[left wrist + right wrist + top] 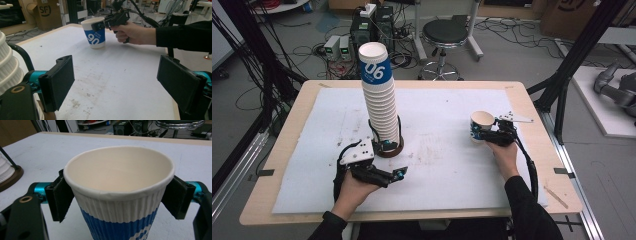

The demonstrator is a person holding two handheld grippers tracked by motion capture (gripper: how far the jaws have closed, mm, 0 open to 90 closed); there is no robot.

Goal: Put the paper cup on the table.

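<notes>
Table (287,150): I am working over its white mat.
Stack (382,107): standing upright on a brown base, left of centre.
Cup (481,125): resting upright on the mat, well right of the stack.
Right gripper (484,131): pinching the cup's sides.
Left gripper (401,172): spread, holding nothing, waiting by the base.
Step, as I judge it: a single cup is being handled; next calls for a level lift.

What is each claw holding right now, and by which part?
The right claw grips the single paper cup by its ribbed side wall just below the rim. The left claw is open and holds nothing.
</notes>
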